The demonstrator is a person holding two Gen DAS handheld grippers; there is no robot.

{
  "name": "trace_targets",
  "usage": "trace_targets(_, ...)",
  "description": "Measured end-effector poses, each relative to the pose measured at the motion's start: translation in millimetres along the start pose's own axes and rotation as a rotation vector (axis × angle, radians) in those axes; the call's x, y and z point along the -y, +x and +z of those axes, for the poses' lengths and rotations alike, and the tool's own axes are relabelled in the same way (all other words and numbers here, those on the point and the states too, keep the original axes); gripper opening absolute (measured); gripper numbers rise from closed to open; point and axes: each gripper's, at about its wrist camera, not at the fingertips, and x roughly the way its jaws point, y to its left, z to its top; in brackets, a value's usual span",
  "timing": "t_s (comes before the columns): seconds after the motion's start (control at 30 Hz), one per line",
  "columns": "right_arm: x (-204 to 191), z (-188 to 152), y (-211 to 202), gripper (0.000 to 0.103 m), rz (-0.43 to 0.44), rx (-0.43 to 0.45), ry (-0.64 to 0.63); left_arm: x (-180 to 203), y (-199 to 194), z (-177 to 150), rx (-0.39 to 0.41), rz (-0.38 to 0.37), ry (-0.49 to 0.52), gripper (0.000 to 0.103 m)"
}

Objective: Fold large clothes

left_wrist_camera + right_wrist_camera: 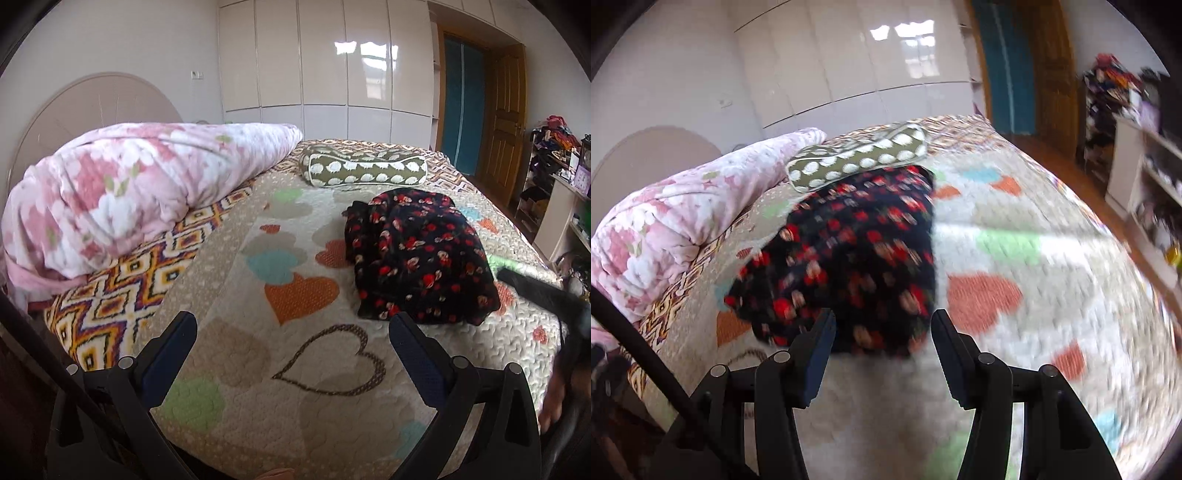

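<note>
Near the bed's point(258, 406) foot-side edge: dark floral garment point(417, 254) bundled, apparently folded.
Left claw point(291, 325) and right claw point(882, 325) open, empty; next, probably tidying or setting aside.

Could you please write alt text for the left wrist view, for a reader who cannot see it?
A folded black garment with red flowers lies on a heart-patterned bedspread, beyond the open, empty left tongs. Behind it sit a spotted olive pillow and a rolled pink floral blanket.

Both wrist views look obliquely down across the bed point(229, 387) from its near edge, sharing the floral garment point(417, 258) and the far wardrobe point(849, 66).
</note>
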Motion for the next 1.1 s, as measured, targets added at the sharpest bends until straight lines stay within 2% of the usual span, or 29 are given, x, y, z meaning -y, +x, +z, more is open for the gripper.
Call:
trace_targets(0.13,-11,18,45,0.058,-0.047,-0.065,-0.037,-13,4,-6,-0.027,0.009,-0.016,0.103)
trace_targets(0.27,-17,5,82,0.059,-0.107,-0.172,-0.082,-25,12,-10,-0.055,0.012,-0.039,0.103)
trace_targets(0.43,-20,-11,61,0.06,-0.109,-0.149,-0.12,-29,26,-15,-0.087,0.025,-0.039,0.103)
trace_targets(0.63,-6,-30,25,0.06,-0.085,-0.126,-0.084,-13,33,-21,-0.12,-0.003,-0.013,0.103)
trace_targets(0.9,12,-56,0,0.063,-0.12,-0.134,-0.027,17,42,-33,-0.171,-0.036,0.046,0.103)
trace_targets(1.1,13,-70,-6,0.064,-0.155,-0.142,-0.058,31,61,-50,-0.252,-0.056,0.072,0.103)
